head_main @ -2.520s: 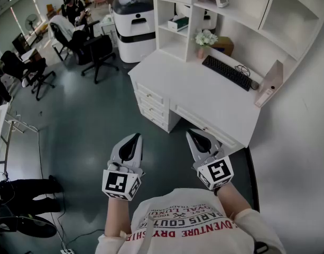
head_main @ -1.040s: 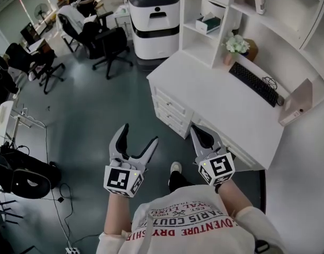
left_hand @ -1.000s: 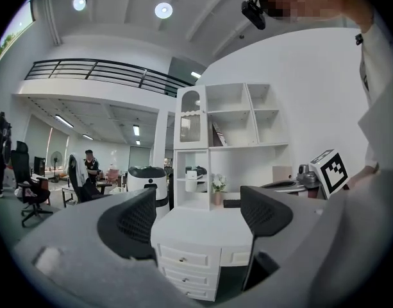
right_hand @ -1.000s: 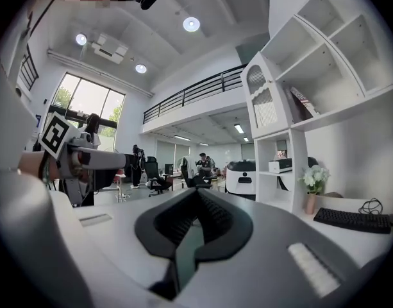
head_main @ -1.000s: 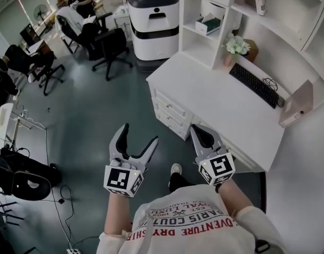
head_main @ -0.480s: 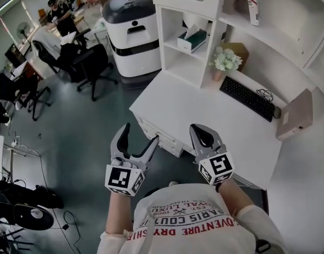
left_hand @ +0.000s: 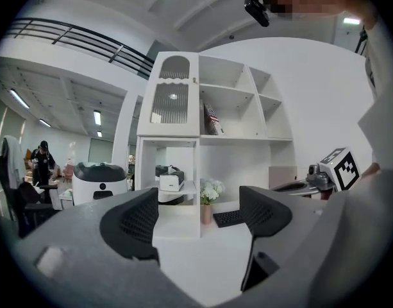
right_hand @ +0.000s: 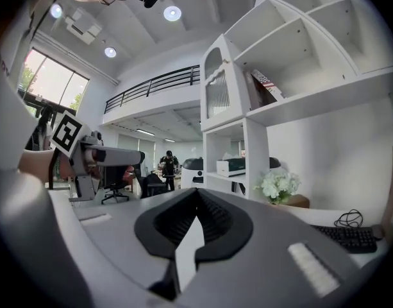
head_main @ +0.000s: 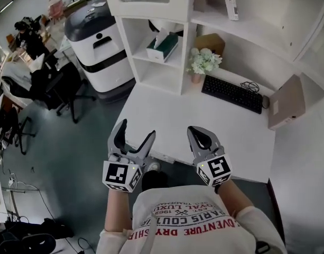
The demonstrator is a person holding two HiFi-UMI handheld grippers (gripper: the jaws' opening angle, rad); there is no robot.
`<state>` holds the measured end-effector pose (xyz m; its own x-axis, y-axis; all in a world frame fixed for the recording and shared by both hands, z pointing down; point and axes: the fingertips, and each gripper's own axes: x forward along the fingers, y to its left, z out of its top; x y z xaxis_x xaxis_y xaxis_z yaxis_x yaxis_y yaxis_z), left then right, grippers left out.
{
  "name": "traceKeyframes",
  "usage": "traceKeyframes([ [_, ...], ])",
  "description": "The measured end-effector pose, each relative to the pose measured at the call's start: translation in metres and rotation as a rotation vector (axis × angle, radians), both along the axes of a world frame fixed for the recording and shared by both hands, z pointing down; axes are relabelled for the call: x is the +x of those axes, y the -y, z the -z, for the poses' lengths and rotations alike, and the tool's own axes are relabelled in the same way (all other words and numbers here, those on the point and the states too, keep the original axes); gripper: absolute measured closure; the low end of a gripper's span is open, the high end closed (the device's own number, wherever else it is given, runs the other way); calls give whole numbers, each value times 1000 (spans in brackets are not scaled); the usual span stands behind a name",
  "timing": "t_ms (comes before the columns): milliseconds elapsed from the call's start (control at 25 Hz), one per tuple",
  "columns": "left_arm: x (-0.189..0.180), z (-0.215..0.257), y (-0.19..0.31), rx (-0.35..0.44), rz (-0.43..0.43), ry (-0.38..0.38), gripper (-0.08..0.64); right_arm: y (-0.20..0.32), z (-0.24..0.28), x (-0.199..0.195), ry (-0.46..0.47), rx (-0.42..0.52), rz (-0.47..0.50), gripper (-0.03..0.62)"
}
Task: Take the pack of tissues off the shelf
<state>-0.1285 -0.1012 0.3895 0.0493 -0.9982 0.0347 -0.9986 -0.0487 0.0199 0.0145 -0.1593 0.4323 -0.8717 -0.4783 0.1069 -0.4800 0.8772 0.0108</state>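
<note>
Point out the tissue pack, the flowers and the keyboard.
tissue pack (head_main: 162,47): head view, middle of its top.
flowers (head_main: 203,61): head view, on the blooms.
keyboard (head_main: 231,94): head view, its middle keys.

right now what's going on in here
A person stands at a white desk with a tool in each hand. The left hand-held gripper has its jaws apart with nothing between them, and the right hand-held gripper is shut on nothing. Both are held out near the desk's front edge. The pack of tissues sits on the shelf beyond them, not yet touched.
</note>
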Motion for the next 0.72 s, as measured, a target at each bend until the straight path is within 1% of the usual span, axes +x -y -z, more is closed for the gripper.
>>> traceKeyframes([
  [120, -10, 1, 39, -1, -87, -4, 155, 24, 0, -7, -5, -3, -71, 594],
  [200, -16, 1, 65, -2, -149, 6, 155, 40, -1, -16, -6, -5, -118, 594],
  [320, -32, 1, 103, -11, -205, 21, 155, 64, 5, -35, 2, 1, -181, 594],
  [400, -44, -2, 127, -24, -233, 25, 155, 79, 12, -47, 6, 14, -218, 594],
  [560, -67, -10, 170, -53, -277, 67, 155, 108, 22, -68, 18, 35, -284, 594],
  [720, -89, -14, 210, -44, -280, 69, 153, 129, 27, -84, 11, 58, -328, 594],
])
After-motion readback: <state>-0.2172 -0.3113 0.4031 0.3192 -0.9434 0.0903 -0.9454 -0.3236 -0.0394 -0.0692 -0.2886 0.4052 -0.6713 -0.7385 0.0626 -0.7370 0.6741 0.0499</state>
